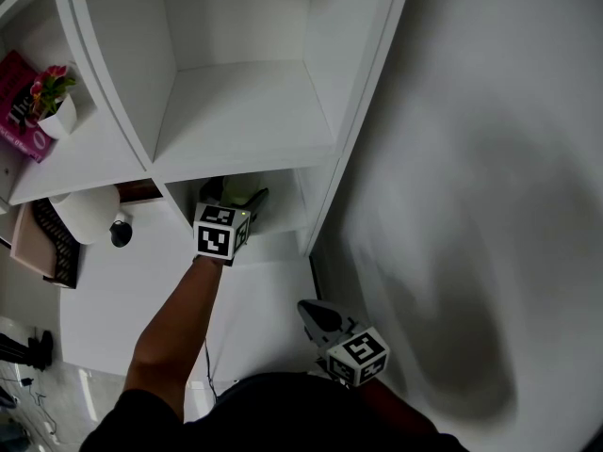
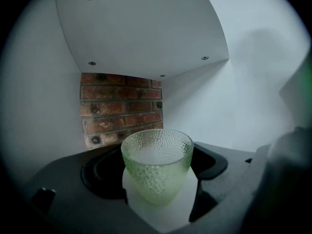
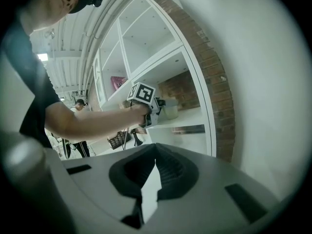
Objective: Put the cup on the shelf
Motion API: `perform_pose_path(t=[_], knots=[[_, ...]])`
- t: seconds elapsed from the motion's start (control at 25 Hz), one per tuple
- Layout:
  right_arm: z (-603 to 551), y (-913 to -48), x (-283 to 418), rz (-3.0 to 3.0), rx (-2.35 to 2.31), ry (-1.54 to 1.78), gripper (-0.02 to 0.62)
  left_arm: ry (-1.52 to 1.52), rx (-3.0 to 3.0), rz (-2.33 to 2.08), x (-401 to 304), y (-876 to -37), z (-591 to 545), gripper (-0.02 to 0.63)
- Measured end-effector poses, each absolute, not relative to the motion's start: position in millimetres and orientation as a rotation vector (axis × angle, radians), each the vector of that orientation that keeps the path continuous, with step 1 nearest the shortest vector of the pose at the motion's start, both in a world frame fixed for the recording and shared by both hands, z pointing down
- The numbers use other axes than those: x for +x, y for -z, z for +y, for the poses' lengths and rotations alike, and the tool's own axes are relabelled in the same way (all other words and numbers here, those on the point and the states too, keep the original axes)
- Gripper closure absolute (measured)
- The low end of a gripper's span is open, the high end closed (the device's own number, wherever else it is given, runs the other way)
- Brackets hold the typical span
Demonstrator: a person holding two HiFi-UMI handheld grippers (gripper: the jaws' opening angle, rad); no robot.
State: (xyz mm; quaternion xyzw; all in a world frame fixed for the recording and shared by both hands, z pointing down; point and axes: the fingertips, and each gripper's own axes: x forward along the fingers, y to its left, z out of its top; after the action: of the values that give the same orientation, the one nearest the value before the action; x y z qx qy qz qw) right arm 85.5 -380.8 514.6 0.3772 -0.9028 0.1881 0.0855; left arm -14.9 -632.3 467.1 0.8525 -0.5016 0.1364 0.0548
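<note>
One cup (image 2: 156, 165) of pale green glass, dimpled all over, round and tapering toward its base, stands upright between the two black jaws of the left tongs (image 2: 158, 152), which are closed against its sides. It is inside a low compartment of the white shelf (image 1: 245, 111); whether its base touches the board cannot be told. Behind it a patch of rough red brick wall (image 2: 122, 108) shows between smooth white panels, and four screw heads dot the panel overhead.

The right tongs (image 3: 155, 147) are held lower, well apart from the shelf. Their ribbed black jaws meet at the tips with nothing between them. Each pair of tongs carries one cube with black-and-white square markers.

In a compartment further left stands one white pot of pink flowers (image 1: 52, 102), just beside one flat pink printed thing (image 1: 19, 106). Below these lie one white rounded object (image 1: 89, 213), one small black object (image 1: 121, 234) and one dark woven piece (image 1: 57, 243). A smooth pale wall fills the right side of the head view
</note>
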Motion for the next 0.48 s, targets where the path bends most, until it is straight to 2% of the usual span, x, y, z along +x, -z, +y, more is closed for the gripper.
perform_pose_path(t=[0.48], knots=[[-370,-510,77,-2.709,1.114,-0.552,0.591,-0.478,2.609,-1.584,-23,-459,-611,0.202]])
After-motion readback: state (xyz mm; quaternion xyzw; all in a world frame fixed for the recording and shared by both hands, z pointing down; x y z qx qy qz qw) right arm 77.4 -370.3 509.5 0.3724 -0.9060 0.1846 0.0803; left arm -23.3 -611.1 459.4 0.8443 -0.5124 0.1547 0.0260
